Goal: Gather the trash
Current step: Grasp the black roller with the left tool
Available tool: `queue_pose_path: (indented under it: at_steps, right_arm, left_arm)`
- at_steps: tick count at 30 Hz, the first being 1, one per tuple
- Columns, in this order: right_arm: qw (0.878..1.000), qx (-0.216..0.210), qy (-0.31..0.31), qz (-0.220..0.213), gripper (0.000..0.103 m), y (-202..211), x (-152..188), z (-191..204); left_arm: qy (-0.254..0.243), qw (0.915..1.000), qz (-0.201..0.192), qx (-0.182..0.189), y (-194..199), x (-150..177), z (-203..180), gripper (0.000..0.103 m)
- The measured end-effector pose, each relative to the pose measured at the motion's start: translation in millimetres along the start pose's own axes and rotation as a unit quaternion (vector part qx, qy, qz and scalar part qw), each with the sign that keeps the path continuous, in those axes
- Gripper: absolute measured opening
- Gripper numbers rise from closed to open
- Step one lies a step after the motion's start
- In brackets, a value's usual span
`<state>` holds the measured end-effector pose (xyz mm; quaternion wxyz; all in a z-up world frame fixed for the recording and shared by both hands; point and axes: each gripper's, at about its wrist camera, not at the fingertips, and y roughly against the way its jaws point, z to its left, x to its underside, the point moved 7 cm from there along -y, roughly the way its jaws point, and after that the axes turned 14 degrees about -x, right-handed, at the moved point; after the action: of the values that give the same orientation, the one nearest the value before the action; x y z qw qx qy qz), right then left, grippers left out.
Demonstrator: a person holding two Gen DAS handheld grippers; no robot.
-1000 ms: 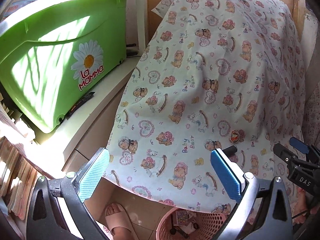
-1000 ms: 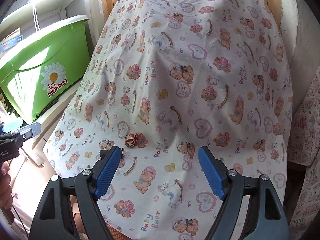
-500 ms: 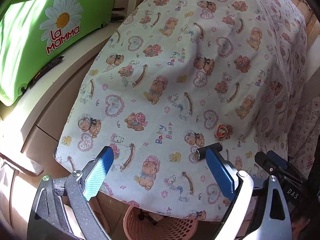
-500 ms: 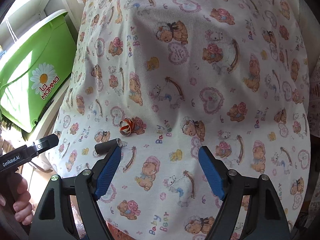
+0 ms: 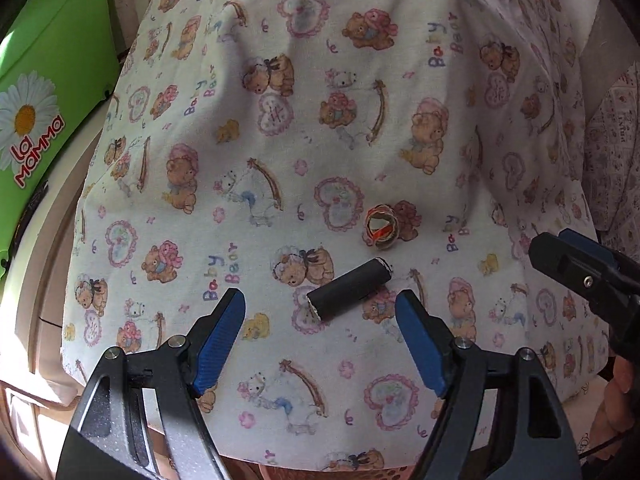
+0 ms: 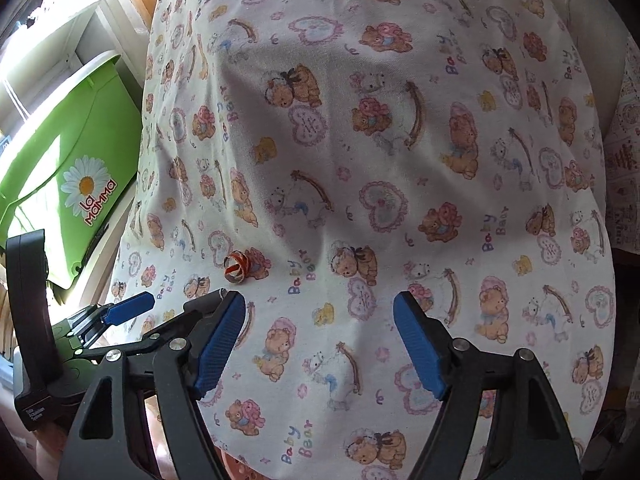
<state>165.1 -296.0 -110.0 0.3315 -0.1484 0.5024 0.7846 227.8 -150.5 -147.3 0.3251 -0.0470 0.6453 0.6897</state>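
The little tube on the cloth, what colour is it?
The tube is black with pale ends; the left wrist view shows it best.

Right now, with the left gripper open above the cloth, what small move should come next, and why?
Probably ease the left gripper forward a little and close. The black tube lies free on the bear-print cloth, just ahead of the open fingers and between them. The curled orange scrap sits farther off.

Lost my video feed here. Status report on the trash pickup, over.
Both grippers open, empty. Left gripper lined up on black tube lying on bear-print cloth. Orange paper curl just beyond. Right gripper beside; path unobstructed.
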Motion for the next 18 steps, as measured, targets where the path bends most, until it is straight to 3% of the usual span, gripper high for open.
queue_pose_path:
  at_steps: [10, 13, 15, 18]
  right_arm:
    - [1.0, 0.014, 0.012, -0.008, 0.078, 7.9, -2.7, -4.5]
    - [1.0, 0.016, 0.013, -0.009, 0.078, 10.0, -2.8, -6.2]
    - [1.0, 0.018, 0.016, -0.011, 0.078, 11.3, -3.0, -6.5]
    - [1.0, 0.022, 0.021, -0.01, 0.078, 11.3, -2.5, -5.5]
  left_arm:
    - [-0.02, 0.9997, -0.001, -0.014, -17.1, -3.4, -22.7, 0.074]
    - [-0.023, 0.9996, -0.009, -0.014, -17.1, -1.7, -25.0, 0.063]
    - [-0.028, 0.9995, -0.014, -0.01, -13.0, -1.9, -24.2, 0.033]
    - [-0.034, 0.9994, -0.01, -0.001, -9.0, 0.0, -25.6, 0.02]
